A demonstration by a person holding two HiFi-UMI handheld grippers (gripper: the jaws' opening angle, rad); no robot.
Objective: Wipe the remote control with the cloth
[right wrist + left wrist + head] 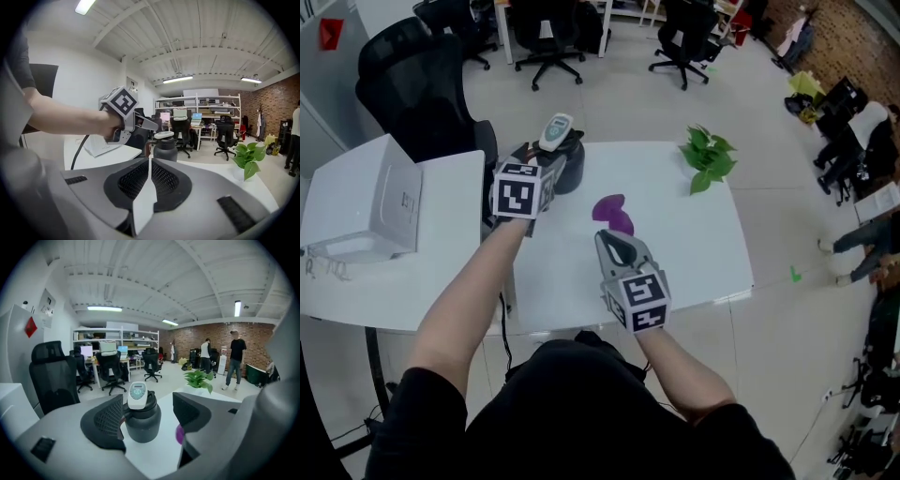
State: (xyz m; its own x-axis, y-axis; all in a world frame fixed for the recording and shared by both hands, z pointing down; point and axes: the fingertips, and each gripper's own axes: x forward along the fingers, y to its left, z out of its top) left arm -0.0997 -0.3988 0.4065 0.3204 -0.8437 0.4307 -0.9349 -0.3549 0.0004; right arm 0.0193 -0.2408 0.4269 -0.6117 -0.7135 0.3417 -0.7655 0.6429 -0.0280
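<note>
Remote control (555,131): is lying atop a dark jug (567,169) at the worktop's (694,244) far edge. It is likely light, rigid and smooth-cased, so best pinched across its long sides. Cloth (614,214): purple, soft and limp, is lying crumpled mid-worktop. Left gripper (150,414) is standing wide open, framing jug and remote and holding nothing; right gripper (149,176) is hovering closed and empty just short of the cloth.

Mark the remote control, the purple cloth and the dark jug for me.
remote control (555,131), head view, middle of its light body.
purple cloth (614,214), head view, centre of the bunched fabric.
dark jug (142,425), left gripper view, front of its wall.
</note>
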